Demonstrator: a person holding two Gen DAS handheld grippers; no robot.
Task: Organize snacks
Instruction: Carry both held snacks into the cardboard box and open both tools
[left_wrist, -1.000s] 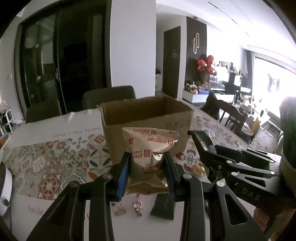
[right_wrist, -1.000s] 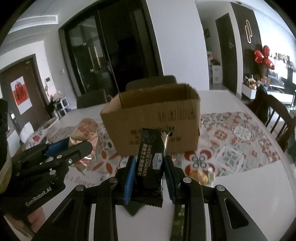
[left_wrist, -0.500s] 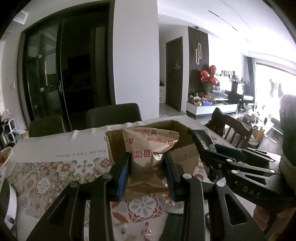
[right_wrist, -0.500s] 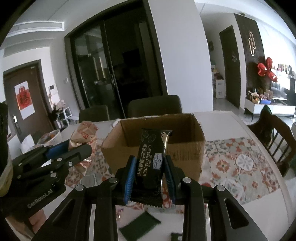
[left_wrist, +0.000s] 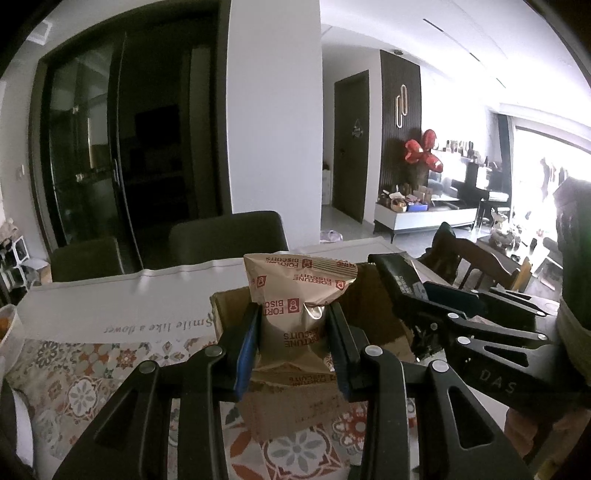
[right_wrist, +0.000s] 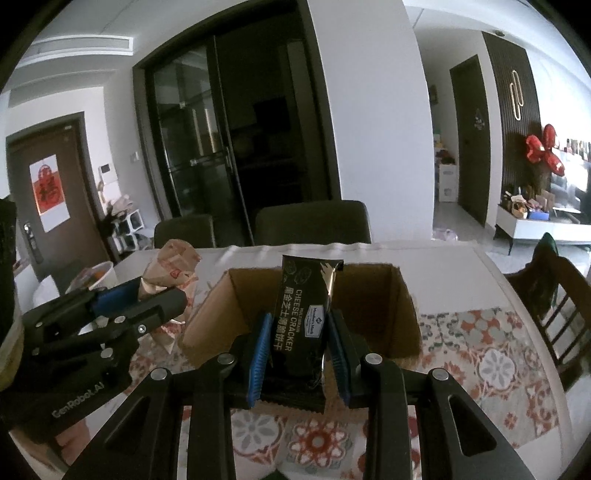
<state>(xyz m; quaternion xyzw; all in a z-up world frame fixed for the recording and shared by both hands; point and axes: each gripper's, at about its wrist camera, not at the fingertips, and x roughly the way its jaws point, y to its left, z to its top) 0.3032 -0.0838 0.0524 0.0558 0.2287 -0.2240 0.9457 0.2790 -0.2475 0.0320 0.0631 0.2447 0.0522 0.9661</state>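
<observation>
My left gripper (left_wrist: 293, 341) is shut on a tan Fortune Biscuits packet (left_wrist: 295, 295) and holds it upright just above the near rim of the open cardboard box (left_wrist: 373, 325). My right gripper (right_wrist: 297, 349) is shut on a black Cheese Cracker packet (right_wrist: 301, 314) and holds it upright over the near edge of the same box (right_wrist: 391, 310). The right gripper shows at the right in the left wrist view (left_wrist: 436, 314). The left gripper with its packet shows at the left in the right wrist view (right_wrist: 133, 306).
The box stands on a table with a floral patterned runner (right_wrist: 491, 354) and a white cloth (left_wrist: 122, 306). Dark chairs (right_wrist: 314, 221) stand behind the table and a wooden chair (right_wrist: 557, 295) at the right. A white bowl (right_wrist: 98, 275) sits at the far left.
Both grippers have risen and moved forward with their packets, from in front of the box to above its near rim. The loose snacks on the table have dropped out of view.
</observation>
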